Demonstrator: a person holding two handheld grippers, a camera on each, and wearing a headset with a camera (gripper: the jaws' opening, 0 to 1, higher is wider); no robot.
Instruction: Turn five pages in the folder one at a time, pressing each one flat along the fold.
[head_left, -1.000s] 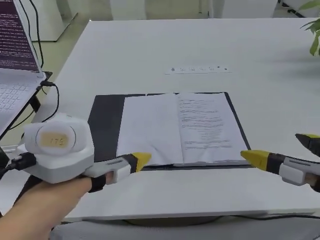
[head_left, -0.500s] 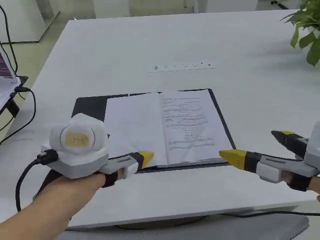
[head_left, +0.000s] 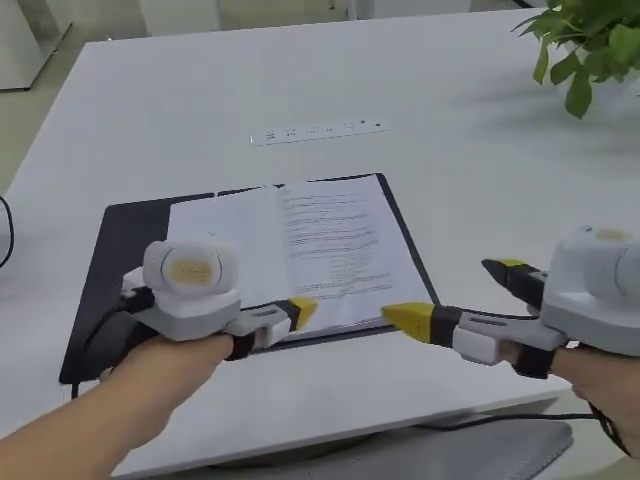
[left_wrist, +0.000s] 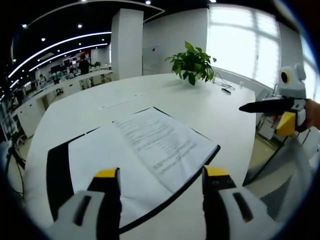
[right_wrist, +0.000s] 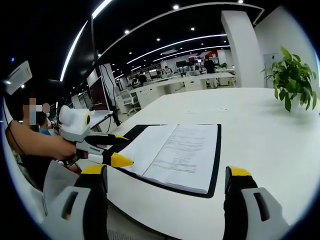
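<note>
the black folder (head_left: 130, 250) lies open and flat on the white counter (head_left: 480, 150), its long axis running left to right and its fold running near to far. the right page (head_left: 335, 245) carries printed lines of text, too small to read; the left page (head_left: 228, 225) is blank white, and bare black cover shows to the left of it. the left hand-held gripper (left_wrist: 161, 174) hangs over the folder's near edge with its jaws spread wide and nothing between them, one yellow tip close to the near end of the fold; whether it touches the paper cannot be told. the right hand-held gripper (head_left: 455, 292) is just off the folder's near right corner, above the counter, jaws also wide apart and empty, pointing left towards the pages. beyond the folder's far edge lies a white power strip (head_left: 315, 130), its markings illegible. a green potted plant (head_left: 580, 50) stands at the far right.
</note>
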